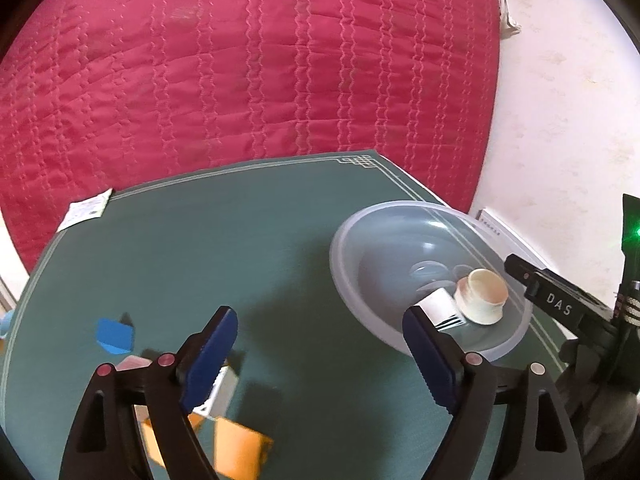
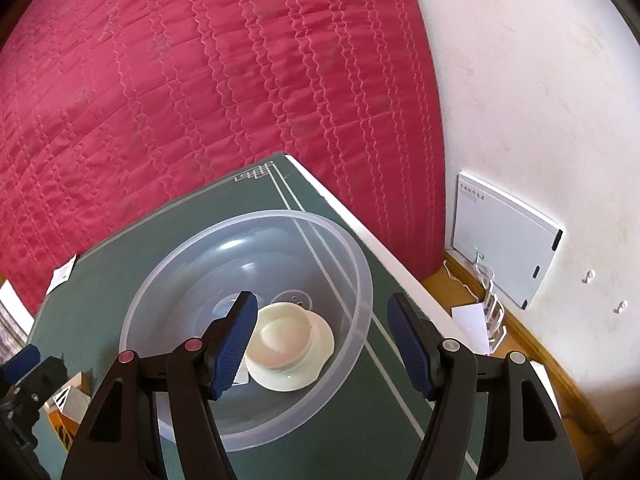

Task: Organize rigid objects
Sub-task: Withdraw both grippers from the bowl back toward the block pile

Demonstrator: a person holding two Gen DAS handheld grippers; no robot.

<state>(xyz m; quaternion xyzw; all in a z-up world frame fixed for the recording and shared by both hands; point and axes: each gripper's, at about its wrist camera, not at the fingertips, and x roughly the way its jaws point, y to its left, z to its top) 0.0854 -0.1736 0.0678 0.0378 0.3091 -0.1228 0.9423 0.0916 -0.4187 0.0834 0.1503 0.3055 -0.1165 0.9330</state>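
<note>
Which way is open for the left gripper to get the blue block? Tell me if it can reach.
Probably yes. The left gripper is open and empty, and the blue block lies uncovered on the green mat, with nothing between; boxes sit nearer.

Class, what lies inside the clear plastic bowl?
Inside the clear plastic bowl: a cream cup on its side and a white box, partly hidden behind a gripper finger.

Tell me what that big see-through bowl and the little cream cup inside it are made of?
The bowl looks like thin translucent plastic: the mat's white lines show through its wall. The cream cup seems plastic or glazed ceramic, smooth with a soft sheen; the pictures cannot settle which.
</note>
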